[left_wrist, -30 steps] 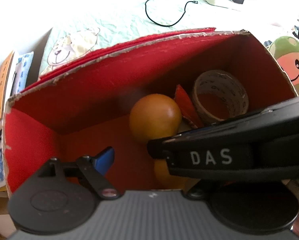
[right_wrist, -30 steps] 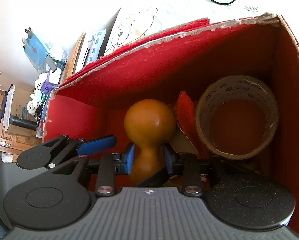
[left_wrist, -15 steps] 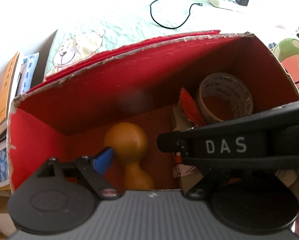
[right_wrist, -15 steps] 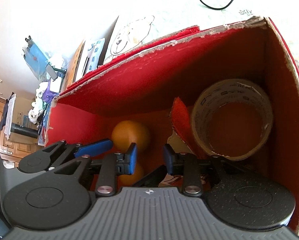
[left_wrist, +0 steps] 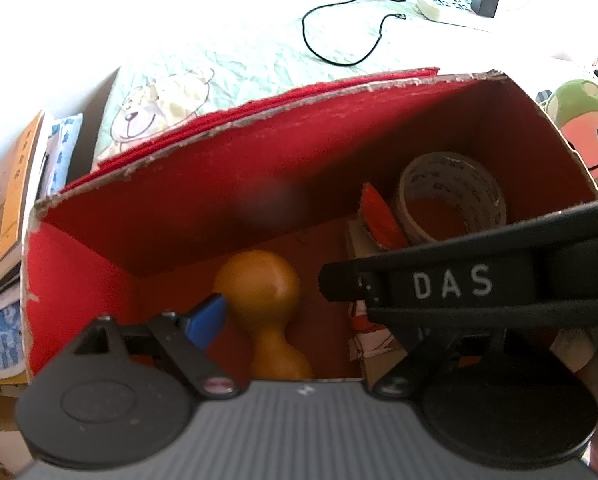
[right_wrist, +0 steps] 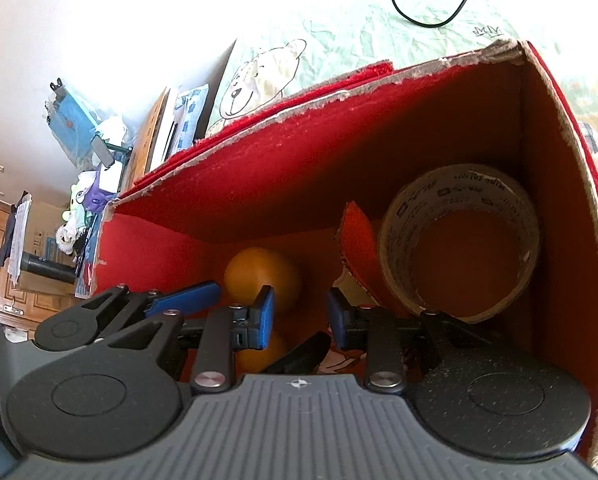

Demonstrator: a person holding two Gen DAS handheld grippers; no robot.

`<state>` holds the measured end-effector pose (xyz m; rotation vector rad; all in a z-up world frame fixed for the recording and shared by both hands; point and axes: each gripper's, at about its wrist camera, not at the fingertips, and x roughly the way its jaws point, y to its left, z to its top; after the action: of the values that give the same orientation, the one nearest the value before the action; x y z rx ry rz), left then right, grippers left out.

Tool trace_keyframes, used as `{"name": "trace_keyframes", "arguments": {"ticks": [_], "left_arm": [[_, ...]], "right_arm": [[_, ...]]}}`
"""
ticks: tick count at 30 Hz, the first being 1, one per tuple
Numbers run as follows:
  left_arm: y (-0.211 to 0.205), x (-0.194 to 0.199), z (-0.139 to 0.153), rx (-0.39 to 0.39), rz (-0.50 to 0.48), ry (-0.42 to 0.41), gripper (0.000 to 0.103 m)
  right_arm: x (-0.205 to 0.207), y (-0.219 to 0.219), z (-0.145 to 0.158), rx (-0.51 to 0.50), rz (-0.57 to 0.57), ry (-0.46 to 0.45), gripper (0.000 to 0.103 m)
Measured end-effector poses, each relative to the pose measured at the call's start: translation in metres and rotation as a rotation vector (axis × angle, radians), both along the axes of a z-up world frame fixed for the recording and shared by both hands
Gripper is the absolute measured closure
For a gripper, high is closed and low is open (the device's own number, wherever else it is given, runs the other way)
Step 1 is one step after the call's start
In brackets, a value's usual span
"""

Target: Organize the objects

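An open red-lined cardboard box [left_wrist: 219, 184] holds an orange gourd-shaped wooden piece [left_wrist: 259, 292] lying on its floor; it also shows in the right wrist view [right_wrist: 263, 276]. A roll of tape [right_wrist: 459, 240] leans in the box's right end beside a red card [right_wrist: 355, 236]. My right gripper [right_wrist: 299, 312] is open and empty, just above the wooden piece. My left gripper [left_wrist: 299, 312] hovers over the box; only its left blue finger [left_wrist: 207, 318] shows, and the right gripper's body [left_wrist: 459, 284] crosses in front.
The box [right_wrist: 339, 152] stands on a pale green bedspread with a bear print [left_wrist: 159, 116]. A black cable [left_wrist: 351, 40] and charger lie behind it. A green and pink plush toy [left_wrist: 583, 132] sits at the right. Books [left_wrist: 15, 184] stack at the left.
My right gripper opened and let go of the orange wooden piece, which dropped to the box floor. The right gripper has pulled back slightly.
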<state>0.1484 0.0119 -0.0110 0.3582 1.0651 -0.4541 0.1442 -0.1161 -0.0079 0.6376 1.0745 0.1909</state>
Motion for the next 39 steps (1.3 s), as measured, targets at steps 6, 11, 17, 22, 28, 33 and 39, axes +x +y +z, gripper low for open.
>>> {"name": "trace_keyframes", "arguments": {"ticks": [6, 11, 17, 22, 28, 33, 39], "left_arm": [[-0.0001, -0.0018, 0.0012, 0.009, 0.010, -0.022, 0.018], [0.0015, -0.0004, 0.0010, 0.013, 0.023, -0.027, 0.018], [0.0000, 0.0007, 0.0003, 0.029, 0.038, -0.036, 0.018], [-0.0016, 0.0029, -0.0013, 0.048, 0.053, -0.037, 0.018], [-0.0033, 0.0015, -0.0016, 0.060, 0.059, -0.065, 0.019], [-0.0027, -0.0028, 0.0003, 0.076, 0.077, -0.094, 0.020], [-0.0041, -0.0021, -0.0003, 0.091, 0.098, -0.119, 0.020]], "right_arm": [[-0.0022, -0.0029, 0.0013, -0.001, 0.004, -0.013, 0.070], [-0.0016, 0.0001, 0.0017, -0.005, 0.009, -0.017, 0.070], [-0.0016, 0.0018, 0.0026, -0.009, 0.007, -0.023, 0.070], [-0.0018, 0.0010, 0.0031, -0.011, 0.006, -0.030, 0.070], [-0.0017, 0.0012, 0.0036, -0.012, 0.008, -0.038, 0.070], [-0.0019, 0.0018, 0.0061, -0.014, 0.008, -0.050, 0.070], [-0.0002, 0.0006, 0.0063, -0.017, -0.010, -0.051, 0.070]]}}
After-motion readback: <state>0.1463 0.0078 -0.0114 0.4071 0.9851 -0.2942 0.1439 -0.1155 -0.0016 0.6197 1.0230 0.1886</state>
